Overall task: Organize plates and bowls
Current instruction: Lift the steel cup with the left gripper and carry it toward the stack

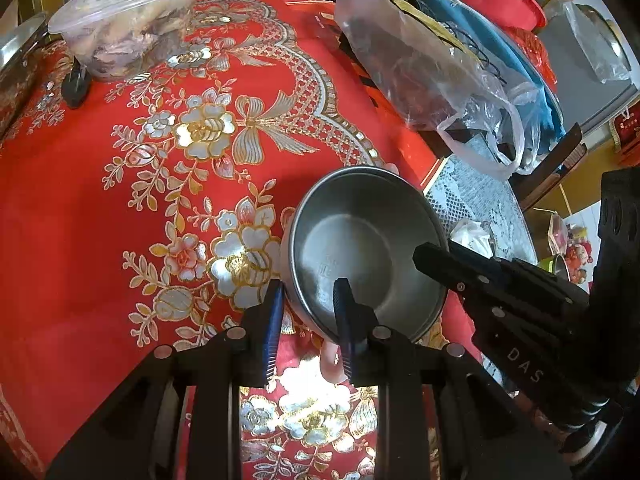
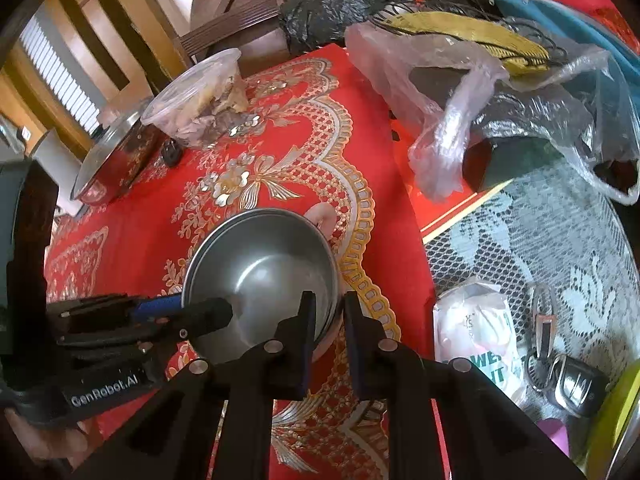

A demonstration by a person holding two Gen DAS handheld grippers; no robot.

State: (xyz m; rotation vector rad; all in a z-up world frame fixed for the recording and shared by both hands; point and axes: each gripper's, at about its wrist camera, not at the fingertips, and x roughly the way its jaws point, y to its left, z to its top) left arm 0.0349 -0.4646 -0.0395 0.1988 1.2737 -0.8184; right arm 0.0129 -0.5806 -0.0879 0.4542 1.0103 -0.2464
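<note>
A steel bowl (image 1: 360, 240) (image 2: 264, 264) sits over the red floral tablecloth (image 1: 100, 220), with a pink dish edge (image 2: 320, 214) peeking from beneath it. My left gripper (image 1: 308, 316) straddles the bowl's near rim, one blue pad outside and the other finger inside, and looks shut on the wall. In the right wrist view its finger (image 2: 208, 314) reaches in from the left. My right gripper (image 2: 329, 320) clamps the opposite rim, and its upper finger (image 1: 440, 264) shows inside the bowl. The bowl looks tilted; I cannot tell whether it touches the table.
A lidded plastic food tub (image 1: 128, 12) and a small black object (image 1: 76, 84) stand at the far left. A clear plastic bag (image 1: 420, 64) covers dark items at the back right. On the lace cloth (image 2: 560, 248) lie a tissue pack (image 2: 476, 328) and keys (image 2: 572, 380).
</note>
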